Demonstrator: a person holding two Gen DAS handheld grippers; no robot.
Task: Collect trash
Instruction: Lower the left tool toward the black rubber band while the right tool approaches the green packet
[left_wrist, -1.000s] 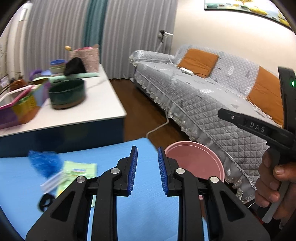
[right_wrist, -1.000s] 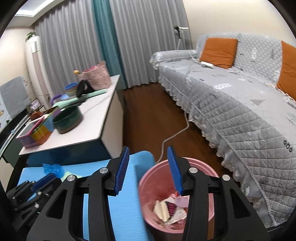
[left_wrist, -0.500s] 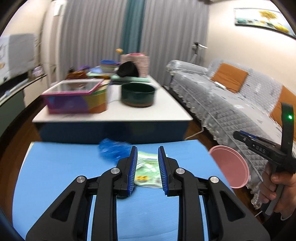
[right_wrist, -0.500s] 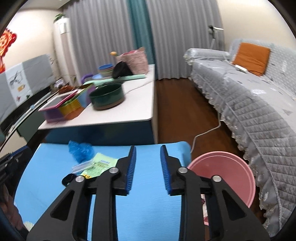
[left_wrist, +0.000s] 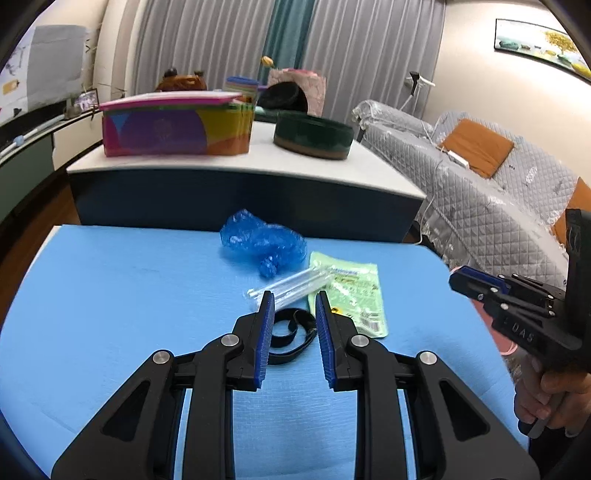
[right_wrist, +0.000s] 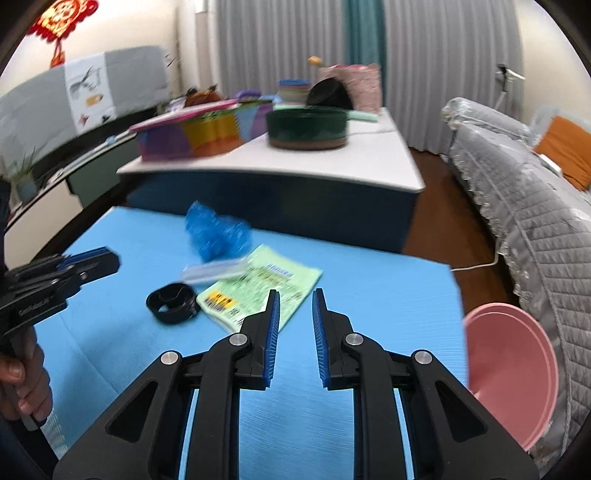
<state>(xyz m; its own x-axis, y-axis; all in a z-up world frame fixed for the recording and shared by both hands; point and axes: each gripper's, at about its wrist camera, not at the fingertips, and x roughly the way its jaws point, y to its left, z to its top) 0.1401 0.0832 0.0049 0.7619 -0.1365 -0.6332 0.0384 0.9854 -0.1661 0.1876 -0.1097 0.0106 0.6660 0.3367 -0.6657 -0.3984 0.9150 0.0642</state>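
Trash lies on a blue mat (left_wrist: 110, 295): a crumpled blue plastic bag (left_wrist: 262, 242), a clear plastic wrapper (left_wrist: 291, 286), a green packet (left_wrist: 354, 299) and a black band (left_wrist: 290, 336). My left gripper (left_wrist: 294, 299) is open and empty, just short of the band and wrapper. My right gripper (right_wrist: 295, 295) is open and empty, at the near edge of the green packet (right_wrist: 258, 288). The bag (right_wrist: 216, 232), wrapper (right_wrist: 218, 271) and band (right_wrist: 171, 302) also show in the right wrist view. A pink bin (right_wrist: 513, 373) stands off the mat's right edge.
Behind the mat is a white-topped table (left_wrist: 258, 162) with a colourful box (left_wrist: 173, 129) and a dark green bowl (left_wrist: 314, 134). A grey quilted sofa (left_wrist: 498, 206) with orange cushions runs along the right. A white cable (right_wrist: 476, 266) lies on the wood floor.
Both grippers swung left from the pink bin toward the trash and came lower and closer to the mat. The left gripper now sits at the band, the right at the green packet.
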